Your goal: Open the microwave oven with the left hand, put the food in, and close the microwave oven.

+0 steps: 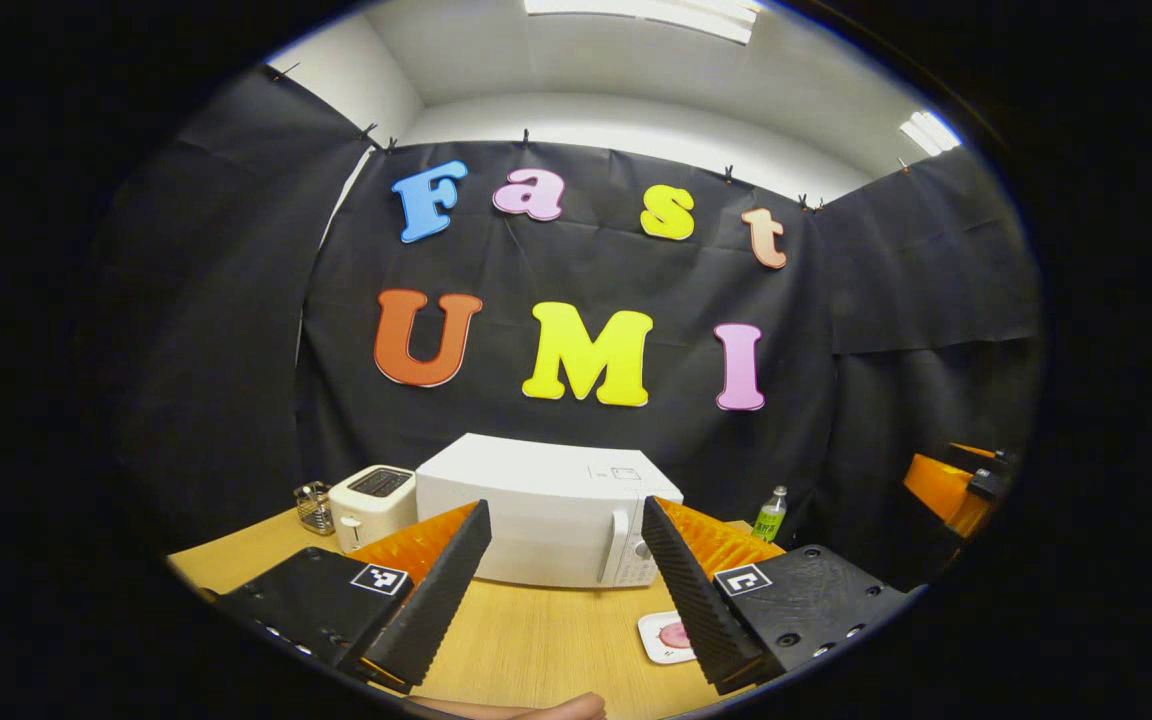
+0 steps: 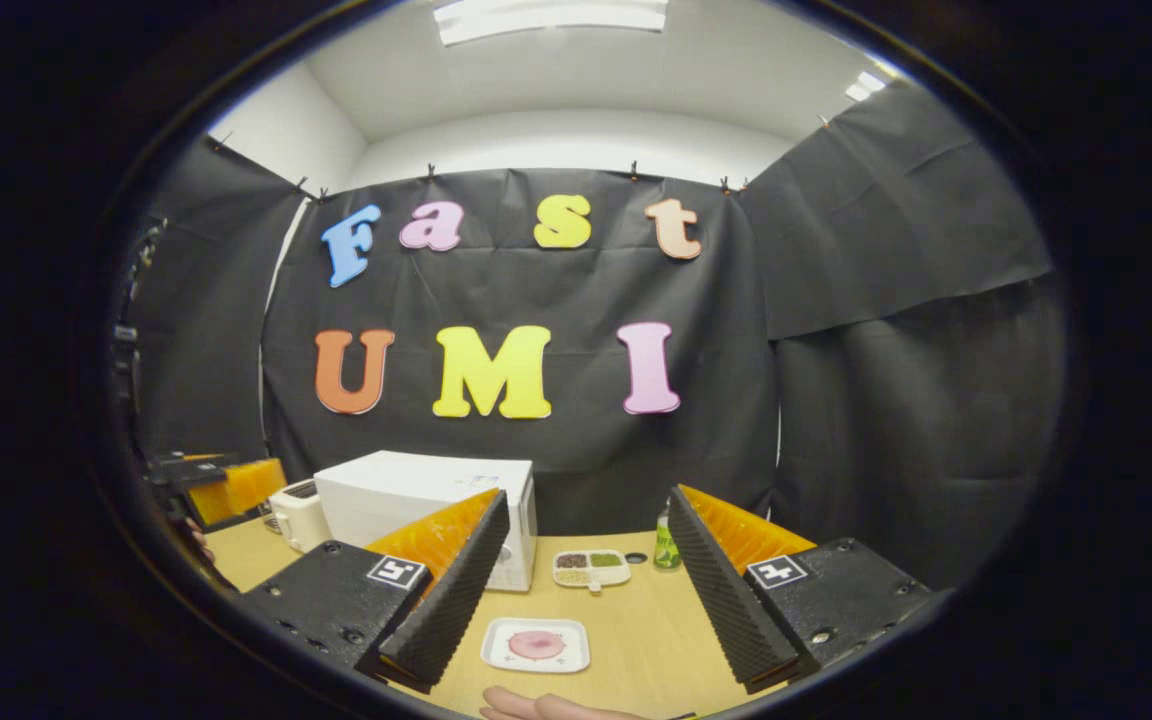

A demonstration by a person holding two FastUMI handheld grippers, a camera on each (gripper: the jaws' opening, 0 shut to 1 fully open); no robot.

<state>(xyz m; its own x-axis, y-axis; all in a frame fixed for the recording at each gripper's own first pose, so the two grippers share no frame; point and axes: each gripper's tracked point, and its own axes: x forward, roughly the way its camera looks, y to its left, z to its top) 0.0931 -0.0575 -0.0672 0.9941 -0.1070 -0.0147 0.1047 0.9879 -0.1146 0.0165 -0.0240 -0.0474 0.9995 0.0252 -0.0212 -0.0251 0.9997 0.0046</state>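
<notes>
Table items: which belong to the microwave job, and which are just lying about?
Job:
microwave oven, door shut
plate of food
left gripper, open
right gripper, open

Lying about:
toaster
wire basket
green bottle
divided dish

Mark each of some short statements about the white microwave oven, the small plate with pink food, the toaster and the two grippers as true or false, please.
1. The white box-shaped microwave oven has its door closed. True.
2. The small white square plate with round pink food is inside the microwave oven. False: it lies on the light wooden table, in front of the oven.
3. The left gripper is open and holds nothing. True.
4. The right gripper is shut on the plate. False: it is open, above the table.
5. The cream two-slot toaster stands on top of the oven. False: it stands beside it on the table.
</notes>
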